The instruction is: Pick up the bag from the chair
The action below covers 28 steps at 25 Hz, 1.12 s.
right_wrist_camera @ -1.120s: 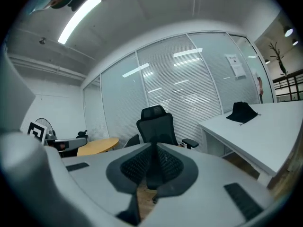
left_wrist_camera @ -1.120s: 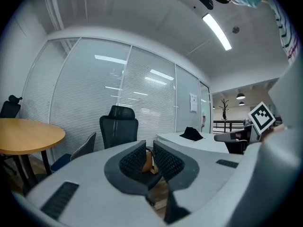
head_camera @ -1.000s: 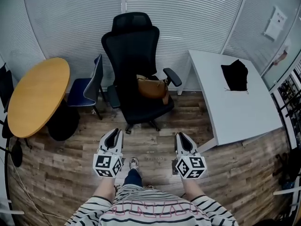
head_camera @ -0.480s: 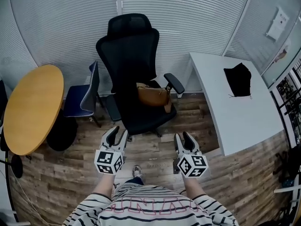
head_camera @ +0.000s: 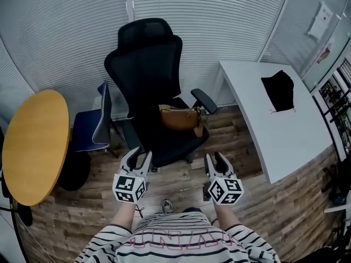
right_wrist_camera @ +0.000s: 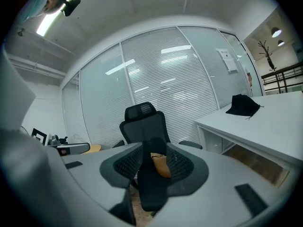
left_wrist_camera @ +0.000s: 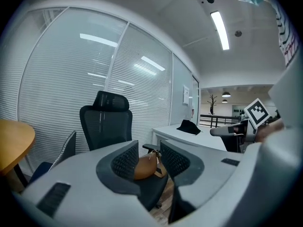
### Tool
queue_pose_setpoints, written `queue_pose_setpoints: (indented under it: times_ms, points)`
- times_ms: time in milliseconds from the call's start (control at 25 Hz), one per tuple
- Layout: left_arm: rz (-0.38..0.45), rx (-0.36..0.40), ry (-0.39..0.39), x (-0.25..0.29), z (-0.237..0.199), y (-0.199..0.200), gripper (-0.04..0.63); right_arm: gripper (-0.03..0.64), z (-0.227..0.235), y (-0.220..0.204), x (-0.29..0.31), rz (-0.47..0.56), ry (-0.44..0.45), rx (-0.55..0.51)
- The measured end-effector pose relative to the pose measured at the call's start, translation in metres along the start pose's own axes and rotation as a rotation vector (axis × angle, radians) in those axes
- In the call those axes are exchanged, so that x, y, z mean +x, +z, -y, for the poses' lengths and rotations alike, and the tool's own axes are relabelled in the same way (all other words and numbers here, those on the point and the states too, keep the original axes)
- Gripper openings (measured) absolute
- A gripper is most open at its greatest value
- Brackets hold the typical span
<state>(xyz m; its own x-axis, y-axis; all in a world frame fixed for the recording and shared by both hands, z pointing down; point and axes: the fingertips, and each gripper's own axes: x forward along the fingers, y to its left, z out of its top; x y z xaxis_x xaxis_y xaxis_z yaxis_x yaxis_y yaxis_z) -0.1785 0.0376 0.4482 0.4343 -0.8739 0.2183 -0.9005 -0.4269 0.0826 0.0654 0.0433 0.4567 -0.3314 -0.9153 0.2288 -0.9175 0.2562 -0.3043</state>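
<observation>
Closer to the black office chair [head_camera: 145, 64] than 1 second ago, seat edge now just ahead of both grippers. Left gripper [head_camera: 139, 155] and right gripper [head_camera: 215, 158], shut back then, just opened partway, gripping nothing. Bare wooden floor [head_camera: 175, 181] between the 2 grippers. White desk [head_camera: 274, 130] edge near on the right; blue chair [head_camera: 88, 127] and round table [head_camera: 33, 138] on the left. Brown bag [head_camera: 178, 118] on the seat by the armrest nearer the desk, ahead of both grippers, untouched.

Tan bag [head_camera: 178, 118], black chair [head_camera: 145, 64], white desk [head_camera: 274, 138], orange table [head_camera: 33, 141], striped shirt [head_camera: 181, 244]
</observation>
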Motion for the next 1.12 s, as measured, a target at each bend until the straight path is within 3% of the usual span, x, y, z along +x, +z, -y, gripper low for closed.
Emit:
queue_pose_setpoints:
  times_ms: [240, 480, 1120]
  points:
    - [-0.009, -0.007, -0.027, 0.023, -0.006, -0.003, 0.120, 0.149, 0.005, 0.003, 0.022, -0.011, -0.019, -0.015]
    - [-0.033, -0.026, -0.005, 0.054, -0.013, -0.009, 0.120, 0.149, 0.022, 0.010, 0.058, -0.028, 0.003, -0.024]
    - [-0.070, -0.095, 0.178, 0.170, -0.034, -0.008, 0.120, 0.155, 0.104, 0.028, 0.183, -0.185, 0.138, -0.065]
